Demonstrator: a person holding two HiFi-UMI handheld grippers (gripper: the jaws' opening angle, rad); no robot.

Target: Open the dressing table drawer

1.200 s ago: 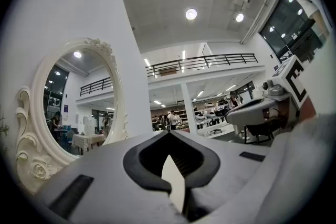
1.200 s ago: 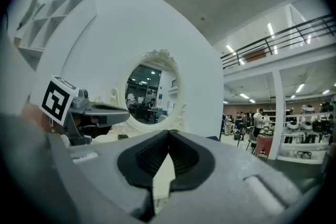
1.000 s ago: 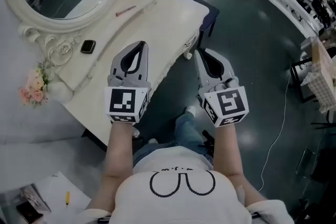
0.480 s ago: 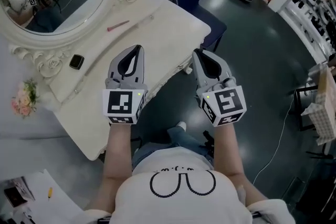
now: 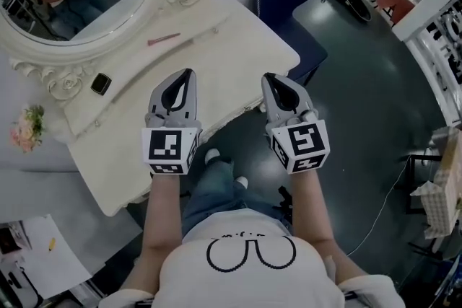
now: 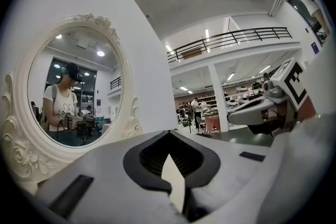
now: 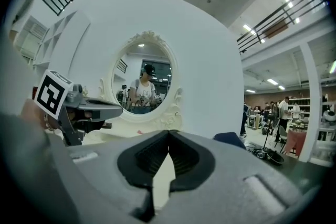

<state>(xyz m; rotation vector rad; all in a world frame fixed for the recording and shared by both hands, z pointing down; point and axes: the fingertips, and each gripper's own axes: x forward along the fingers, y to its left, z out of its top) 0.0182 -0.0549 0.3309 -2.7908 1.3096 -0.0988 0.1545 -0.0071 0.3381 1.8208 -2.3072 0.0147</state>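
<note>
Our left gripper [image 5: 188,76] and right gripper [image 5: 268,78] are both clenched on nothing, held near the front edge of the dressing table [image 5: 216,47]. The drawer sits under that edge. We judge it stiff wood that slides, best pulled straight from mid-front. The head view shows the tabletop, while the gripper views show the mirror [image 6: 73,92]. No view shows the drawer's front.

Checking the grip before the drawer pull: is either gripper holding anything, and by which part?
Nothing is held. The left gripper and the right gripper both have their fingers shut together with nothing between them.
</note>
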